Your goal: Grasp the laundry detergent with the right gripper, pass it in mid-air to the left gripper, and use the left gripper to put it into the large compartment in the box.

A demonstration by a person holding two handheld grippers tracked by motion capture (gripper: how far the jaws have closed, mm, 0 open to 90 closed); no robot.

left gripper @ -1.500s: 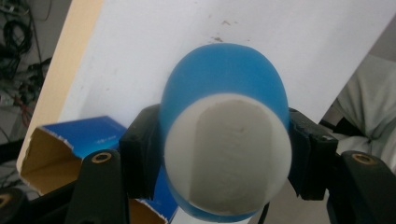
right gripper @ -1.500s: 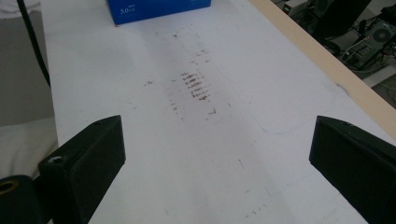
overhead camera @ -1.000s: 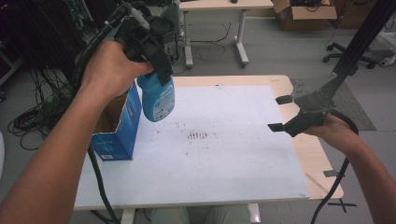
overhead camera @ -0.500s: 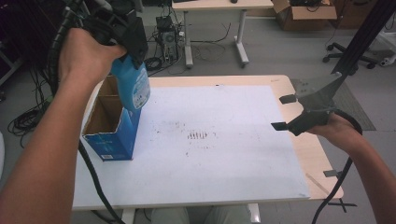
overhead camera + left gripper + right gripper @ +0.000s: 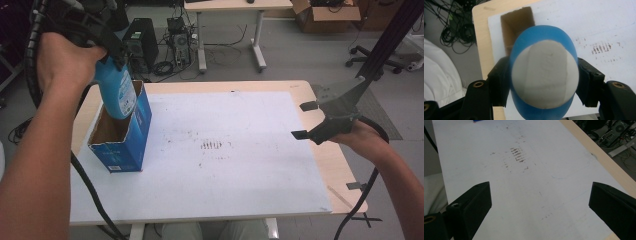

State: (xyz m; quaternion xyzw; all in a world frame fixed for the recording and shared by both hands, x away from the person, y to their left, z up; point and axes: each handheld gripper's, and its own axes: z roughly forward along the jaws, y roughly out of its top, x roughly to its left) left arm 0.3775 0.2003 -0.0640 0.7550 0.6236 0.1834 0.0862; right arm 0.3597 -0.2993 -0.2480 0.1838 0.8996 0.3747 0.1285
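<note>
Upper left of frame: left gripper clamping blue plastic bottle above open blue carton. Bottle looking light, smooth, slippery; mid-body grip seeming safest. Right gripper hovering, jaws wide, at right.

A blue bottle with a pale grey base and a printed label is held upright above the open top of a blue box, its bottom just at the opening. The box is stood upright on the worktop's left side, its brown inside seen.
</note>
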